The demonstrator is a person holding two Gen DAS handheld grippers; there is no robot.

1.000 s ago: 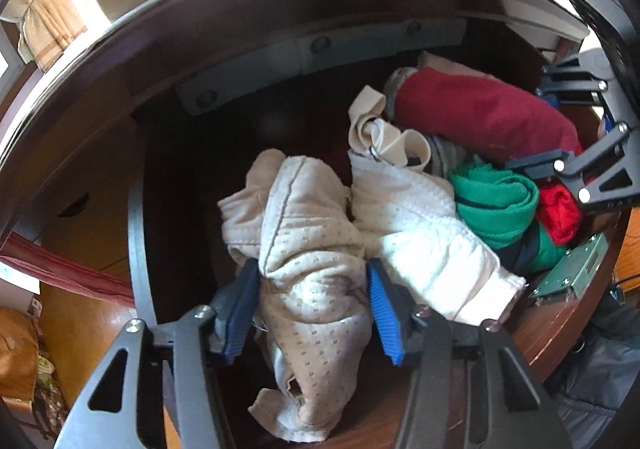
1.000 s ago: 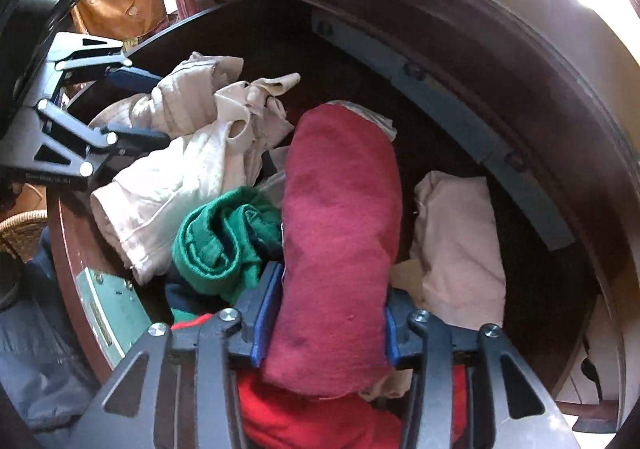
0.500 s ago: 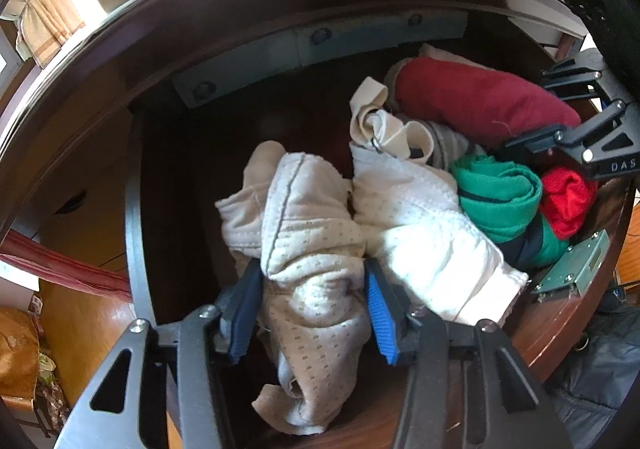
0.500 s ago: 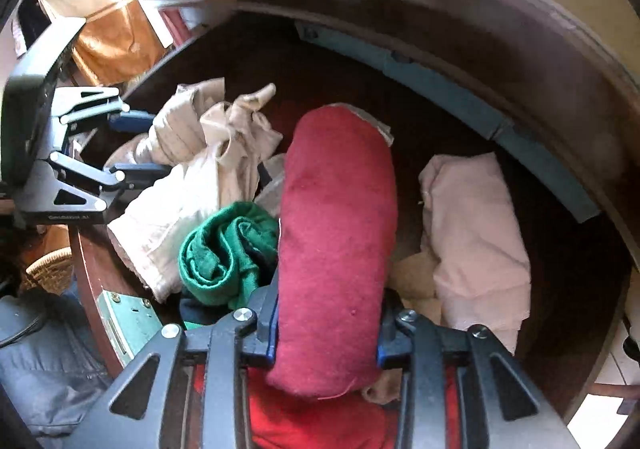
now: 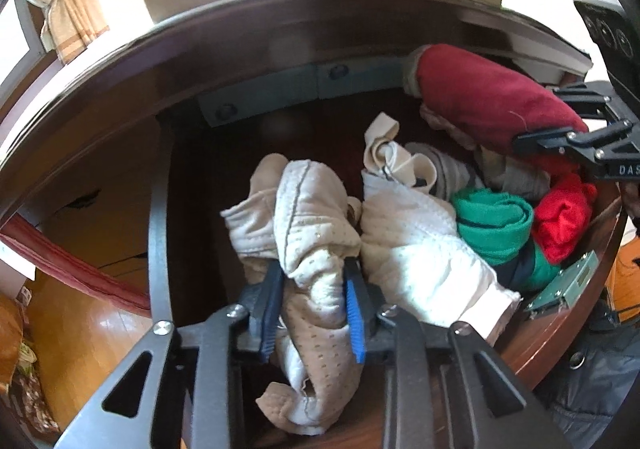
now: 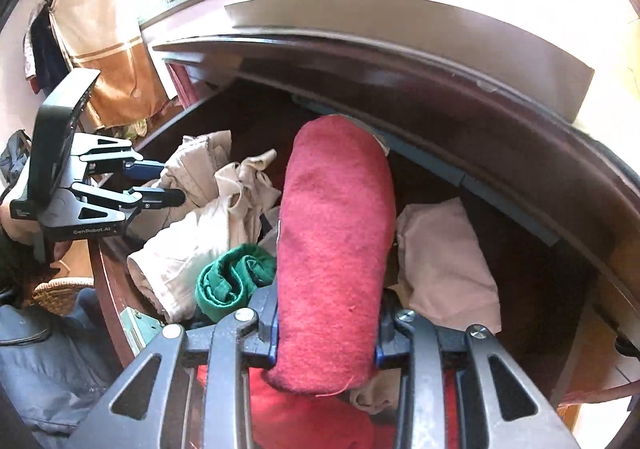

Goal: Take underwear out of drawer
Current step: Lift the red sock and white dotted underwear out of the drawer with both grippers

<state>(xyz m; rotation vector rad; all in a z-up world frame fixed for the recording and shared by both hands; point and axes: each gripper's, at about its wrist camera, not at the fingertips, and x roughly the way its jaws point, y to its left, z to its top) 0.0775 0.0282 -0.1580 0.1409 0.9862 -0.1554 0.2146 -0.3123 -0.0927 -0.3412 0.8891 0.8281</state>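
Note:
The dark wooden drawer (image 5: 160, 209) stands open and holds a heap of clothes. My left gripper (image 5: 314, 269) is over its left part, jaws closing, with the blue pads pinching crumpled beige dotted underwear (image 5: 308, 217) whose tail hangs between the fingers. In the right wrist view the left gripper (image 6: 170, 182) sits at the left, against the same beige cloth (image 6: 200, 169). My right gripper (image 6: 326, 321) is shut on a dark red rolled garment (image 6: 336, 229), which sticks out stiffly above the pile. The left wrist view shows that roll (image 5: 480, 93) raised at the upper right in the right gripper (image 5: 540, 115).
A white padded garment (image 5: 416, 249), a green roll (image 5: 492, 217) and bright red cloth (image 5: 564, 217) lie in the drawer's middle and right. Pale pink cloth (image 6: 444, 261) lies at the far right. The dresser top (image 5: 280, 29) overhangs the back. A metal lock plate (image 5: 564, 285) sits on the front edge.
The left jaws have closed in on the beige underwear and now squeeze it. The right gripper has risen with the dark red roll, lifting it off the pile.

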